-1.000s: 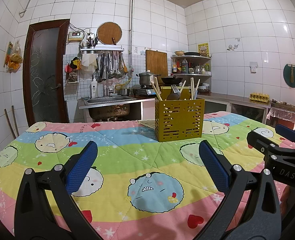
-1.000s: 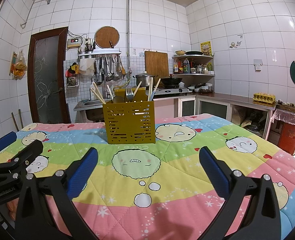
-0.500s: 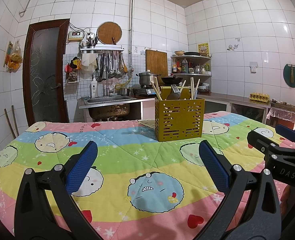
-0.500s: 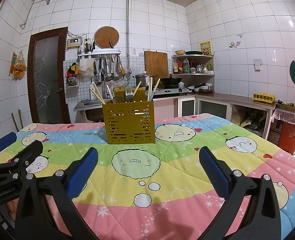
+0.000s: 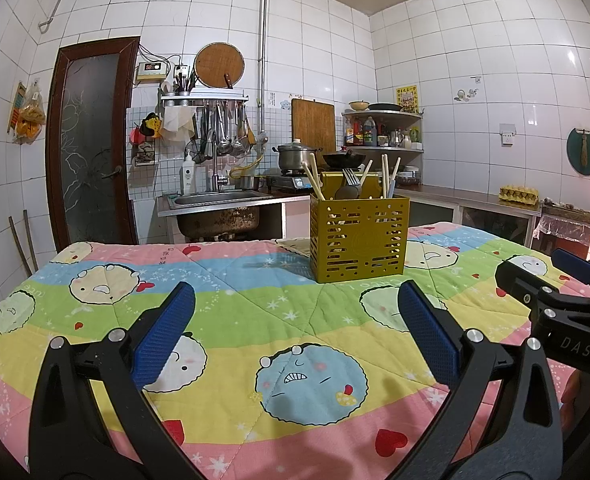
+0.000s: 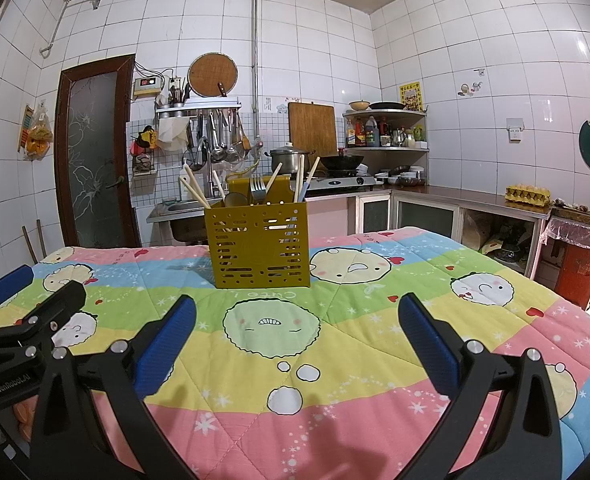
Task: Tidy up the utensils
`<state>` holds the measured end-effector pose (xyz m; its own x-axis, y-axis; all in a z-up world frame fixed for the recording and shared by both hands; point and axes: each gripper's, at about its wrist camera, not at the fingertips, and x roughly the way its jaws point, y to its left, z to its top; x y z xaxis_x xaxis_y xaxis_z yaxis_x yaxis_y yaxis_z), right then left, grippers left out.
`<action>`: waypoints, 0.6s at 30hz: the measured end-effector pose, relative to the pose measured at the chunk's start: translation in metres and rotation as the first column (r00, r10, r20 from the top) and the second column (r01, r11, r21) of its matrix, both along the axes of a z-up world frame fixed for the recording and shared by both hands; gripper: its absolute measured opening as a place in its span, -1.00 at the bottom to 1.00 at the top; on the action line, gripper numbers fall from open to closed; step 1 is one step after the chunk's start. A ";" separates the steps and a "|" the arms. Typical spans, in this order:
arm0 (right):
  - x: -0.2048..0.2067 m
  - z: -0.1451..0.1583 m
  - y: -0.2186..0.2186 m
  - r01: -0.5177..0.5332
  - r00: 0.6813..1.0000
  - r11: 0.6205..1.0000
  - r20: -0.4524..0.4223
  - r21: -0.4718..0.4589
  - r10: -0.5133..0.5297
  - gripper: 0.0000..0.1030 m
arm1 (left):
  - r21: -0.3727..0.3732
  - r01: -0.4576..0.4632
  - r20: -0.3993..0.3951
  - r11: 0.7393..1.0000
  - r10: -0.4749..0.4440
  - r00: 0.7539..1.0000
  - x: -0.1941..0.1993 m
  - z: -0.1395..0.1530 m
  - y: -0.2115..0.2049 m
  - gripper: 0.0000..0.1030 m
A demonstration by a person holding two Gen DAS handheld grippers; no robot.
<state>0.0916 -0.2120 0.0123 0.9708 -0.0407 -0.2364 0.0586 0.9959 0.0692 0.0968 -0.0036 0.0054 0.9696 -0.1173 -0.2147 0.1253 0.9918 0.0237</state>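
Two handheld grippers hover low over a table, and neither has moved from a second ago. Nearest, the left gripper [image 5: 295, 324] has its blue-padded fingers [image 5: 163, 336] spread wide, holding nothing. The right gripper [image 6: 295, 324] sits level beside it, its blue pads [image 6: 427, 340] equally wide apart and empty; each gripper shows at the edge of the other's view. Beneath both lies a quilted cloth [image 5: 295, 320] in pink, yellow, green and blue stripes with cartoon faces. Farther back, well apart from both grippers, a mustard-yellow slotted utensil caddy [image 5: 359, 238] stands upright on the cloth in the same spot as before. Wooden chopsticks [image 5: 313, 176], a fork [image 5: 349, 178] and a dark spoon [image 5: 345, 192] stick up out of it. Beyond the table, a steel sink [image 5: 219, 200] and a stove with a pot [image 5: 297, 156] line the white-tiled wall.
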 end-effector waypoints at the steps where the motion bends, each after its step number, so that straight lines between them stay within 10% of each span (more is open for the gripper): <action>1: 0.000 0.000 0.000 0.000 1.000 1.000 0.000 0.000 0.000 0.92 | 0.000 0.000 0.000 1.000 0.000 1.000 0.000 0.000 0.000 0.91; 18: 0.000 0.000 0.000 0.000 1.000 1.000 0.000 0.000 0.000 0.92 | -0.001 -0.002 0.007 1.000 0.002 1.000 -0.002 0.001 -0.001 0.91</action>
<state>0.0914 -0.2123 0.0121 0.9709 -0.0408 -0.2360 0.0586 0.9959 0.0687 0.0952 -0.0043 0.0062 0.9714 -0.1154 -0.2075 0.1230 0.9921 0.0241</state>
